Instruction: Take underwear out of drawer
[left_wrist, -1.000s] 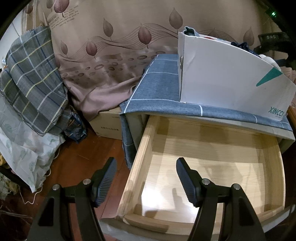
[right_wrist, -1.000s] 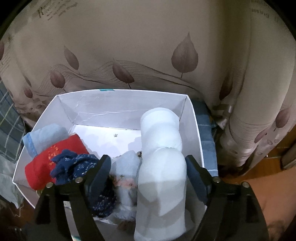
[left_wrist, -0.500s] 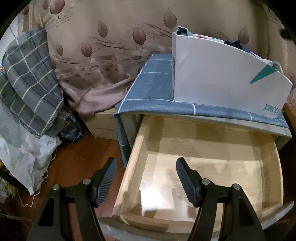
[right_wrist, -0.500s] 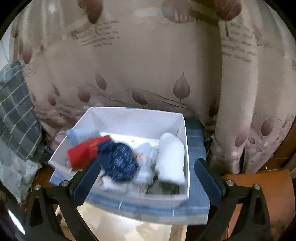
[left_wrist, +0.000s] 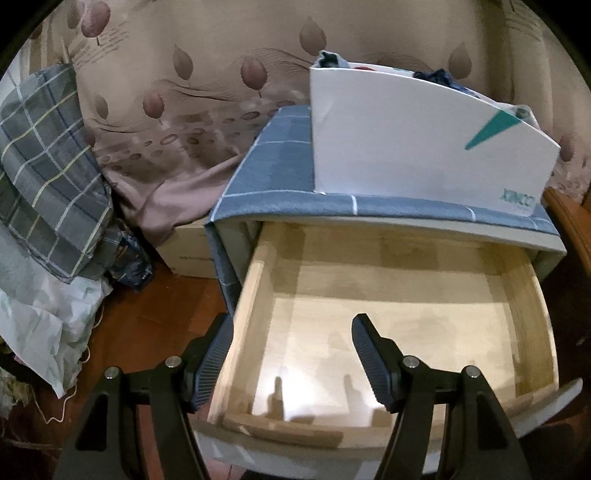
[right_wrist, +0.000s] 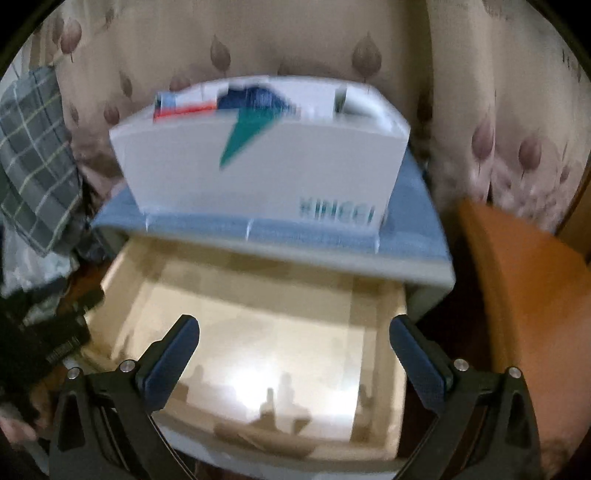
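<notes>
Left wrist view shows drawer bare, both grippers' fingers apart and empty; I'd scan corners before withdrawing.

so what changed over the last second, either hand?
The right tongs let go of the white roll in the white box, their jaws opening wide, then pulled back and now hang empty over the open drawer. The left tongs, open at the drawer's left corner, barely moved; drawer and box stayed put.

White box with teal wedge, blue grid-lined cloth, pale wood drawer.
</notes>
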